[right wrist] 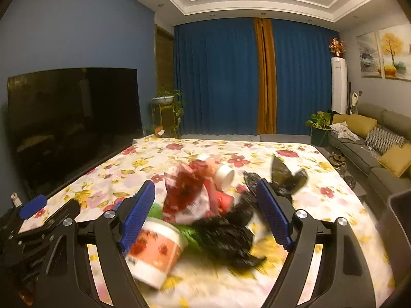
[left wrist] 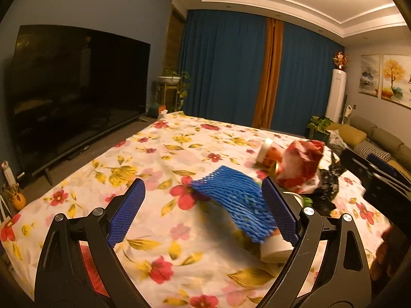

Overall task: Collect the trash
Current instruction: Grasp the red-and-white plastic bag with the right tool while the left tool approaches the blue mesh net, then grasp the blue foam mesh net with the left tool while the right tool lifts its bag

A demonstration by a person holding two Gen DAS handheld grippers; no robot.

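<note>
In the left wrist view my left gripper (left wrist: 203, 182) is open over the flowered tablecloth (left wrist: 154, 159). A blue foam net (left wrist: 231, 202) lies between its fingers, close to the right finger, with a white cup end (left wrist: 276, 250) sticking out of it. Beyond lie a red-and-white wrapper (left wrist: 300, 164), a small cup (left wrist: 268, 154) and a black plastic bag (left wrist: 326, 187). My right gripper (right wrist: 205, 183) is open around a pile: a printed paper cup (right wrist: 156, 249) on its side by the left finger, the red-and-white wrapper (right wrist: 185, 197), a black bag (right wrist: 226, 233), green scrap (right wrist: 190, 231) and a white cup (right wrist: 224, 175).
A large dark TV (left wrist: 77, 89) runs along the table's left edge. A sofa with cushions (right wrist: 372, 138) and a potted plant (right wrist: 318, 125) stand to the right. Blue curtains (right wrist: 218, 77) close off the far wall. The other gripper's black body (right wrist: 33, 220) shows at the left edge.
</note>
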